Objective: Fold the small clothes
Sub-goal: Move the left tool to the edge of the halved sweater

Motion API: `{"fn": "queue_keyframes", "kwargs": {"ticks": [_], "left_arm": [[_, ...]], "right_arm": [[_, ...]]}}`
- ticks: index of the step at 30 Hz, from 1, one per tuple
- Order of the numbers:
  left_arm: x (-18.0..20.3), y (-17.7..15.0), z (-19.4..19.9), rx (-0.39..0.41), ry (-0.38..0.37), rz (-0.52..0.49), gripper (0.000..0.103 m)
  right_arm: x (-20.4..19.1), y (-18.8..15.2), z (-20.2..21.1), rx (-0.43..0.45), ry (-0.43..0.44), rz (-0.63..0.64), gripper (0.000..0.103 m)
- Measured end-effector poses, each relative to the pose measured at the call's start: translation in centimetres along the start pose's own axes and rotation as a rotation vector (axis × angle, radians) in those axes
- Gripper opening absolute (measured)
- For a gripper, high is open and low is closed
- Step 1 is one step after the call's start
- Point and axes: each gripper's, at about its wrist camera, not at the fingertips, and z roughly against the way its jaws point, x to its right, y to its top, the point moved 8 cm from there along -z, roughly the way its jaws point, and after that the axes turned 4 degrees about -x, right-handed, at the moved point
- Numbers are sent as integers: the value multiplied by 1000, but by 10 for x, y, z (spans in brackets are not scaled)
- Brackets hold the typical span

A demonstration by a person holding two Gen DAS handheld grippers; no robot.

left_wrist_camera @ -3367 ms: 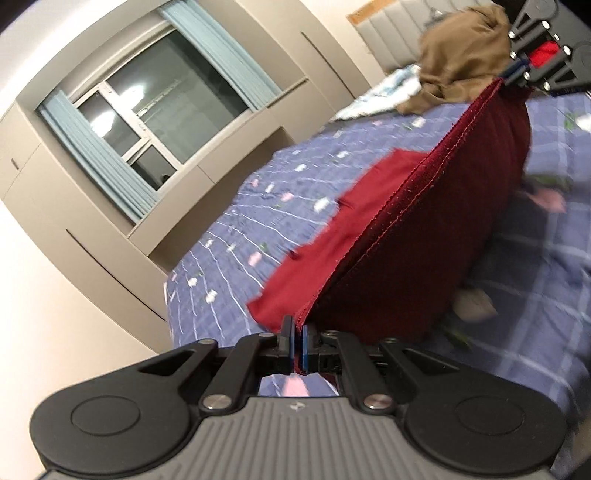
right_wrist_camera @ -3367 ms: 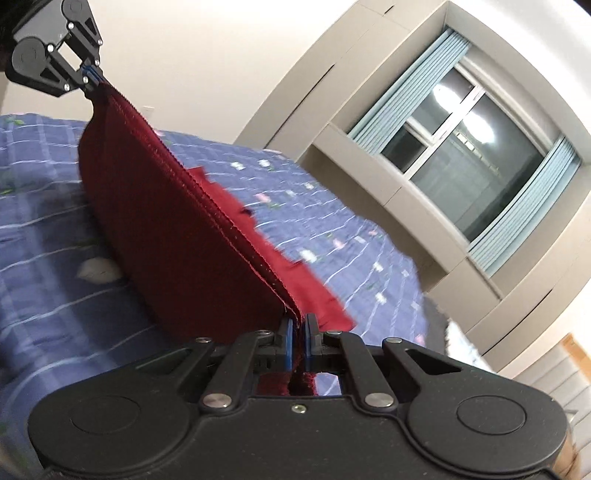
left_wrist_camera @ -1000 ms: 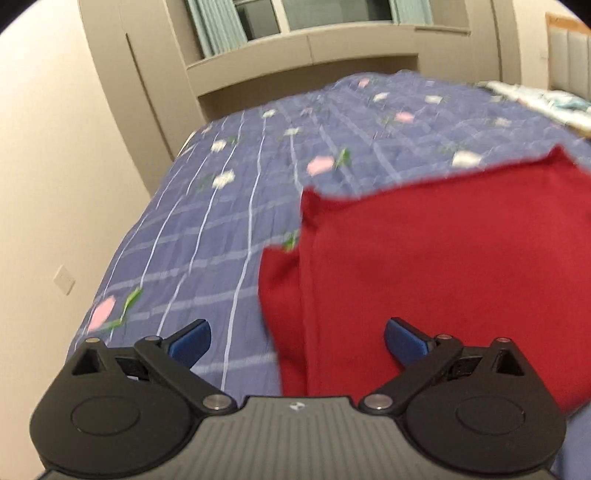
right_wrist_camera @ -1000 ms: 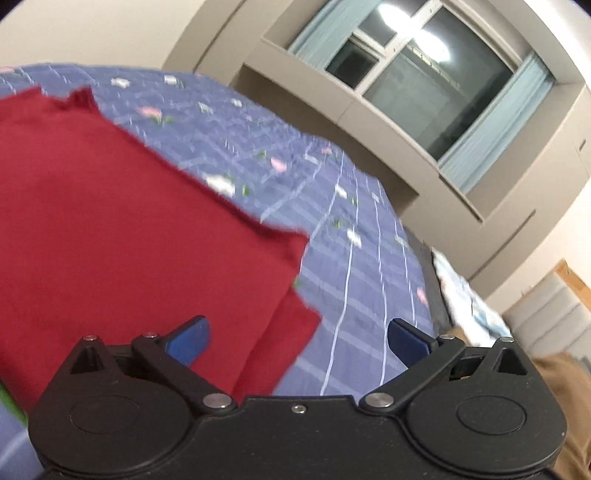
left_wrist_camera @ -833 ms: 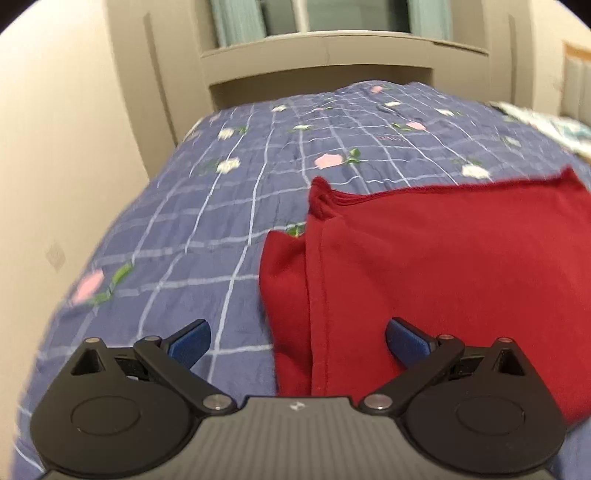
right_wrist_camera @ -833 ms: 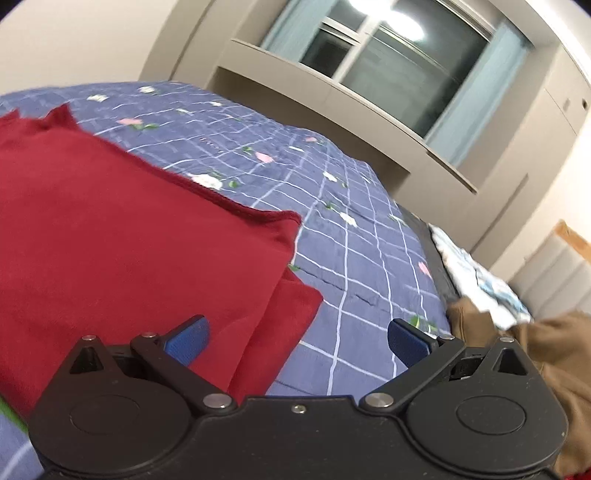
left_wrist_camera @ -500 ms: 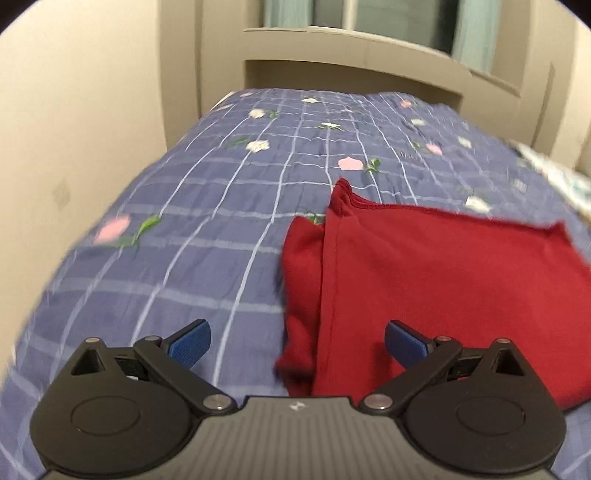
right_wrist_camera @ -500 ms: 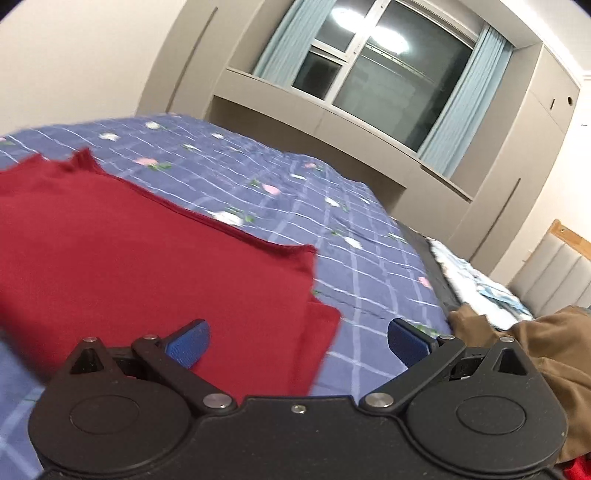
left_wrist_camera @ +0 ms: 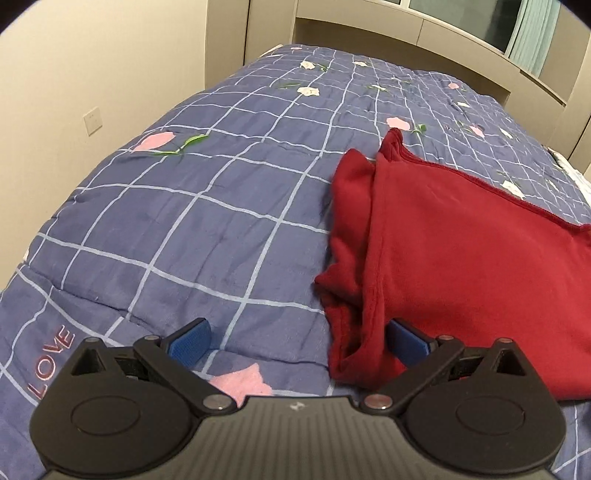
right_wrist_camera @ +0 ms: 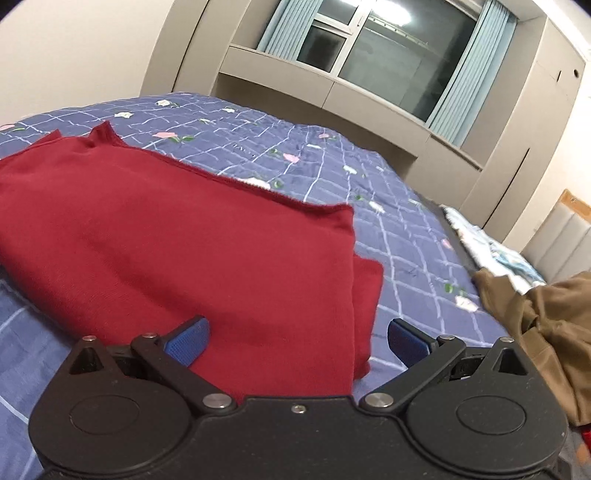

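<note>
Left wrist view takes in a bed covered by a blue quilt (left_wrist_camera: 192,221) crossed with pale grid lines and scattered with pink and white flowers; the word "LOVE" (left_wrist_camera: 50,365) is stitched in pink near its close corner. Beyond it stand a cream wall with a wall switch plate (left_wrist_camera: 93,120) and beige built-in cabinets (left_wrist_camera: 369,22) running under a window. From the right wrist view the window (right_wrist_camera: 388,48) shows dark glass reflecting a ceiling light, framed by light blue curtains (right_wrist_camera: 469,70), with tall beige wardrobe panels to the right.

A dark red garment (left_wrist_camera: 472,258) lies folded flat on the quilt, its stitched hem along the far edge and an under layer sticking out at each side. A brown garment (right_wrist_camera: 546,325) sits crumpled at the right edge of the bed, apart from the red one, with a pale printed cloth (right_wrist_camera: 491,247) behind it.

The left gripper (left_wrist_camera: 297,338) hovers over the red garment's left edge, jaws spread wide and holding nothing. The right gripper (right_wrist_camera: 297,338) sits over its right edge, blue pads likewise wide apart and empty.
</note>
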Motion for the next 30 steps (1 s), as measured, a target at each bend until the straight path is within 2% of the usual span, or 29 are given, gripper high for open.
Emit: {"fn": "queue_keyframes", "kwargs": {"ticks": [4, 9, 12, 16, 22, 30], "left_arm": [[-1, -2, 8, 8, -25, 51, 102], [4, 1, 16, 50, -143, 140, 102], [10, 2, 14, 61, -183, 156, 102], [13, -2, 6, 64, -179, 153, 102], [21, -6, 3, 89, -135, 74, 102], [27, -10, 3, 117, -104, 20, 102]], "right_arm": [[-10, 18, 17, 80, 29, -17, 102], [-44, 49, 16, 159, 63, 2, 102], [-66, 62, 9, 194, 69, 23, 102], [-88, 61, -6, 175, 76, 64, 102], [-106, 52, -18, 146, 45, 152, 102], [-116, 46, -17, 188, -10, 194, 102]]}}
